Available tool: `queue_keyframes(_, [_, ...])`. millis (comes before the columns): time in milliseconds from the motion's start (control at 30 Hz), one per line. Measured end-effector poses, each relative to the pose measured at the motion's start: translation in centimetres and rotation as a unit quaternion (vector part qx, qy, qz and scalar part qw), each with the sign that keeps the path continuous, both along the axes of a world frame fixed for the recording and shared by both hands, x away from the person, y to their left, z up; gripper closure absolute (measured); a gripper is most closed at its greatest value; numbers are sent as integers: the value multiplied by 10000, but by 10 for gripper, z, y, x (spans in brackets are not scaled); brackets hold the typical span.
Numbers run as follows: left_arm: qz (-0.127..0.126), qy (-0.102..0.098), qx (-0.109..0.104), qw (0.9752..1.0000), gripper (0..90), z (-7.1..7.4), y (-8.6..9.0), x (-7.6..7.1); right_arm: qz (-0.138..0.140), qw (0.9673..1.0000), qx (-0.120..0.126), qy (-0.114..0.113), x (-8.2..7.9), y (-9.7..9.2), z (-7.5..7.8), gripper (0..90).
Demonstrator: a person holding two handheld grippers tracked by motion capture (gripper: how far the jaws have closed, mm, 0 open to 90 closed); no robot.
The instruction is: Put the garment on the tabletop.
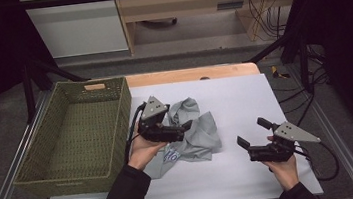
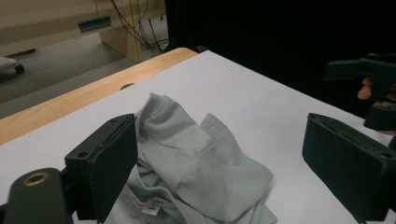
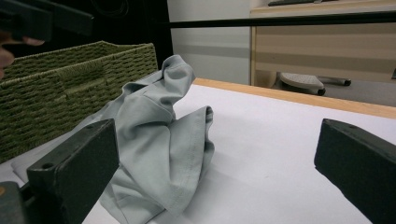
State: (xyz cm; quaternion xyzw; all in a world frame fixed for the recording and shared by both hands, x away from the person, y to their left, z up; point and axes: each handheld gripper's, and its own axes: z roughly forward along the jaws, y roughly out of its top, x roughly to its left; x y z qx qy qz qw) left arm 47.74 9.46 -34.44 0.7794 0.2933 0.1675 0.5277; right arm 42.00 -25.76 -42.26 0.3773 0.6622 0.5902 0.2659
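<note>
A crumpled pale grey T-shirt [image 1: 199, 133] [image 2: 187, 158] [image 3: 154, 135] lies on the white table top [image 1: 244, 96], just right of a green woven basket [image 1: 122, 116]. My left gripper [image 1: 183, 124] [image 2: 217, 123] hovers over the shirt's left part, pointing right. Its jaws stand wide apart, with the cloth below and between them but not pinched. My right gripper [image 1: 252, 132] [image 3: 218, 129] rests low on the table to the right of the shirt, aimed at it. It is open, and nothing is between its jaws.
The basket [image 3: 70, 79] holds nothing and fills the table's left side. A wooden strip [image 1: 187, 74] runs along the far table edge. Bare white surface lies right of and behind the shirt. Beyond the table stand metal frame bars, cables and wooden furniture.
</note>
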Motion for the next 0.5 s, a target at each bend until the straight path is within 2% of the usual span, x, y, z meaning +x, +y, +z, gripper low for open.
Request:
queue_keyframes(100, [32,-99,-117,9999,96,-9,8,-8,-2,10000,45,17,0,0,0,5])
queue_keyframes(167, [62,-156,-208,9996,92,-13,12,-12,40,10000,-25,-87,1,-1,-1,4])
queue_keyframes(267, [127,-323,-323,9989,88,-21,19,-20,35,10000,22,-34,0,-1,0,4])
queue_keyframes(333, [150,-319,-446,9984,88,-27,25,-24,13,10000,34,-14,0,-1,0,4])
queue_keyframes(500, [283,-277,-518,9979,68,-36,37,-29,24,10000,25,-22,0,-1,-1,4])
